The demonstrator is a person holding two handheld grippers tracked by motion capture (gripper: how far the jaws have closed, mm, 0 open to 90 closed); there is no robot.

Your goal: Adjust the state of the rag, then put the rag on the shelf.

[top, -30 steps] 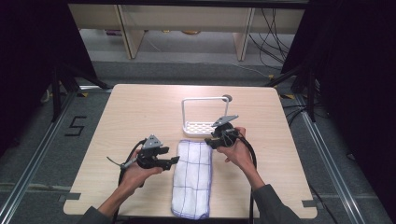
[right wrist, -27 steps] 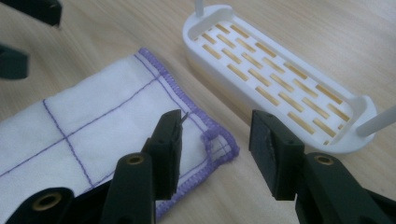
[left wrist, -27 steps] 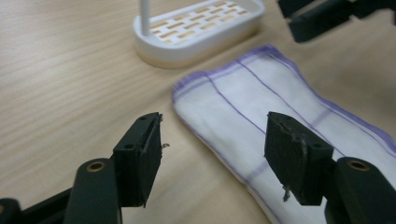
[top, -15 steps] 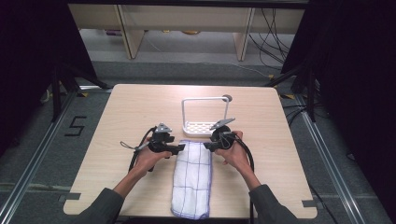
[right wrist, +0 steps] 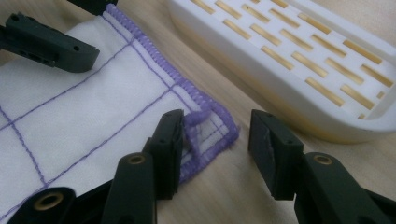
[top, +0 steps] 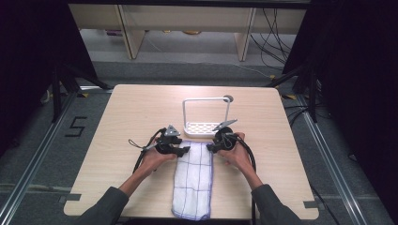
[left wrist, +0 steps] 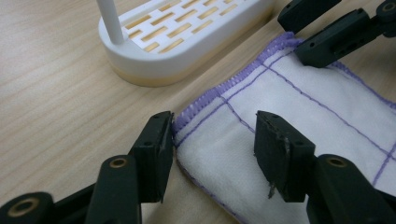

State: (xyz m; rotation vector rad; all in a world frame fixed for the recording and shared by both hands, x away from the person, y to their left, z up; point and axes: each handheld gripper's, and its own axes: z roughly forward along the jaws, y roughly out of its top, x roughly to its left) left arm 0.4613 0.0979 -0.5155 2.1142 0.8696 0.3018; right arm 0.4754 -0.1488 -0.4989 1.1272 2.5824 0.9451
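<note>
A white towel with purple grid lines lies folded lengthwise on the table, running from its near edge toward a white rack. My left gripper is at the towel's far left corner. In the left gripper view the jaws straddle that corner of the towel; they have just been closing and do not pinch it. My right gripper is at the far right corner. Its jaws stand open around the purple hem, with one pad touching it.
A white slotted rack with a tall wire frame stands just beyond the towel, close to both grippers. The wooden table has a round hole by the rack. Dark floor and shelving surround it.
My left gripper moved from the towel's left side up to its far left corner, and its jaws narrowed. The right gripper sank slightly onto the far right corner.
</note>
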